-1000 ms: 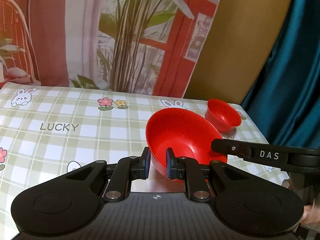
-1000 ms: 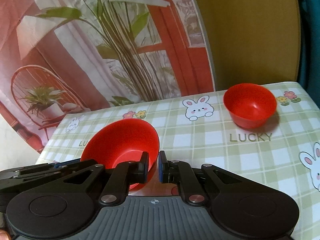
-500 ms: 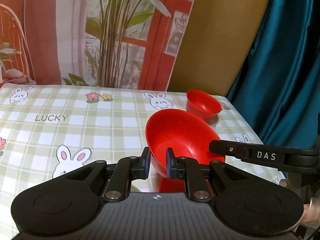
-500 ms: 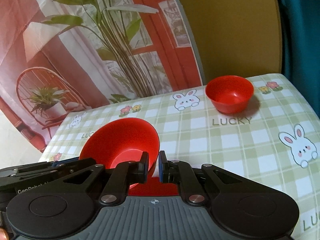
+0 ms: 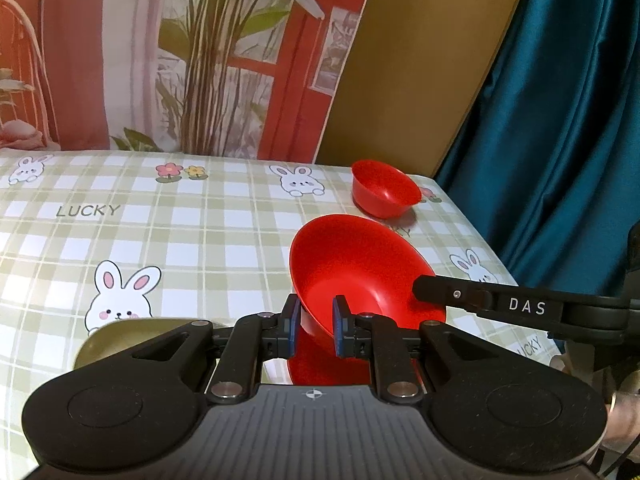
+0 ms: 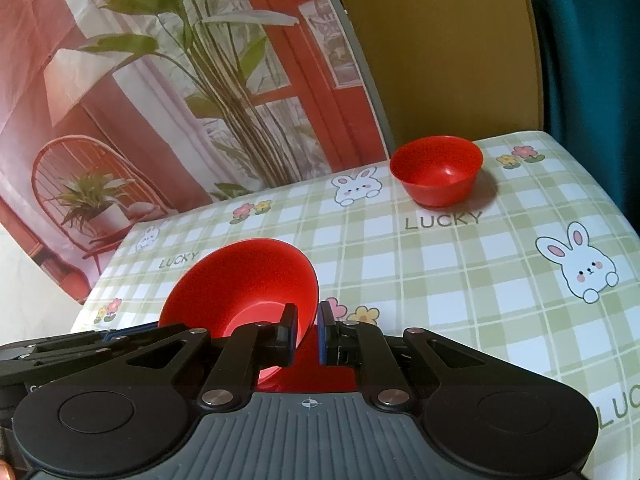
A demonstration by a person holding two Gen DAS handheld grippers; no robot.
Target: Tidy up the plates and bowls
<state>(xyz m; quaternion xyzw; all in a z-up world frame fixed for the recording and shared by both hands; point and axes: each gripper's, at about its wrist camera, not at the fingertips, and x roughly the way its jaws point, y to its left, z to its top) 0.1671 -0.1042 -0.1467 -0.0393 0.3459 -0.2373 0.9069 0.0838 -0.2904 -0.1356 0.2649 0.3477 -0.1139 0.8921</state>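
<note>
A large red bowl (image 5: pixel 360 268) is held tilted above the checked tablecloth by both grippers. My left gripper (image 5: pixel 314 322) is shut on its near rim. My right gripper (image 6: pixel 308 330) is shut on the bowl's opposite rim (image 6: pixel 248 284); its finger (image 5: pixel 480 300) shows in the left wrist view. A small red bowl (image 5: pixel 384 188) stands upright at the far right of the table, also in the right wrist view (image 6: pixel 438 170). An olive-green dish (image 5: pixel 132 340) lies under the left gripper. A red surface (image 5: pixel 328 364) shows below the held bowl; what it is I cannot tell.
The table (image 6: pixel 440 264) ends at the right near a teal curtain (image 5: pixel 560 120). A printed backdrop with a plant and red door (image 5: pixel 200 60) stands behind the table's far edge. A tan panel (image 6: pixel 440 48) stands behind the small bowl.
Both grippers have drawn back toward the near side with the large bowl. The small bowl now lies farther off. The olive dish has come into the left wrist view.
</note>
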